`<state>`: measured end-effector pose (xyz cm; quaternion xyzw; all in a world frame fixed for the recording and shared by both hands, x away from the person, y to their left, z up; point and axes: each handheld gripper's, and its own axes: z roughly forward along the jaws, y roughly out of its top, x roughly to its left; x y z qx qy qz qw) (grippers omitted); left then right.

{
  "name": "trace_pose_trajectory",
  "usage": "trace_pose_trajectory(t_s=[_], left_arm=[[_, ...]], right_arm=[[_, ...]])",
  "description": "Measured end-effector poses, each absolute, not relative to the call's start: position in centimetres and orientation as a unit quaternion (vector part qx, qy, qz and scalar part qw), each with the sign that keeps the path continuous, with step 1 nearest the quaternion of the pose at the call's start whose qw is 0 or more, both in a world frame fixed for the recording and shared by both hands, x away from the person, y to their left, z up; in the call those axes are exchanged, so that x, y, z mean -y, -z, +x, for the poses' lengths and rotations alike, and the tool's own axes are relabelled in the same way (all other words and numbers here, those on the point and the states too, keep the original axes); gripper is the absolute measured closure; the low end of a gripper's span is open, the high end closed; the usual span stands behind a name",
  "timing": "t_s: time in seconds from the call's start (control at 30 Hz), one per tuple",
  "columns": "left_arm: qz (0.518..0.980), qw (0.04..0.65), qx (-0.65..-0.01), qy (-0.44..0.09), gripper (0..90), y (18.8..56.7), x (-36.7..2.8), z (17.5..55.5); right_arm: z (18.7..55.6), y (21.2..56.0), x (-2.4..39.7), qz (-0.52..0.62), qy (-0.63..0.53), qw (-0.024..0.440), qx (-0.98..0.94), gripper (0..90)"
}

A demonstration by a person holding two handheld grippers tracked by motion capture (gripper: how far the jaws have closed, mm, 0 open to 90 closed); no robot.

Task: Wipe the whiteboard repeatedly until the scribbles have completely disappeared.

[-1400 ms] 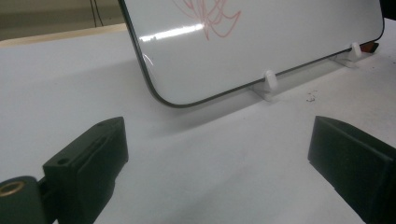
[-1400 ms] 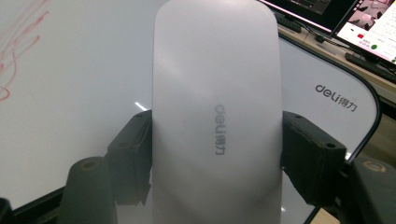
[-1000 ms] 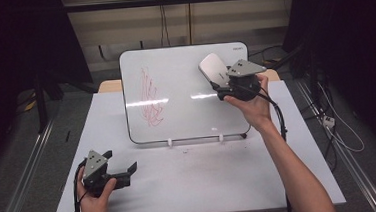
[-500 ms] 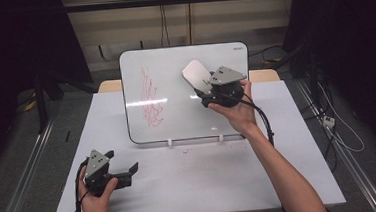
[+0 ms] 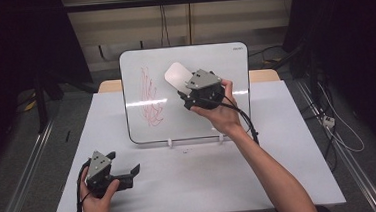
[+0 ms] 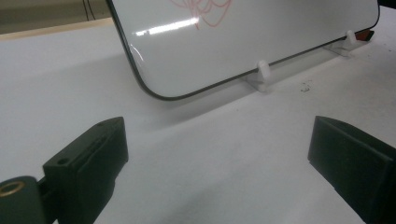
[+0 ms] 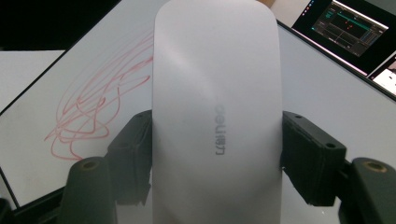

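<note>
Overhead light, room edges dark. Glare band across whiteboard (image 5: 185, 98), also in left gripper view. Soft shadow under the board on table (image 5: 280, 169). Right gripper view: eraser (image 7: 217, 112) bright, slightly soft; near jaws blurred.

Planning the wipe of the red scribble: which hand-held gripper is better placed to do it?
The right hand-held gripper. Its jaws are clamped on the white eraser, held at the whiteboard just beside the red scribble. The left hand-held gripper is open, low on the table.
</note>
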<state>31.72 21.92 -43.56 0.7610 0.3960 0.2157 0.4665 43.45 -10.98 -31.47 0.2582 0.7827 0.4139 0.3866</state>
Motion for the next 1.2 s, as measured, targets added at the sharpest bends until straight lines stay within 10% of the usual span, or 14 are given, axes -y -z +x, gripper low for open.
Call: trace_pose_trajectory(t_s=[1.2], left_arm=[[0.756,0.476,-0.396,-0.211,4.7,43.3,-22.3,32.0]], right_arm=[[47.5,30.6,4.0,0.230,-0.379,0.406,-0.799,32.0]])
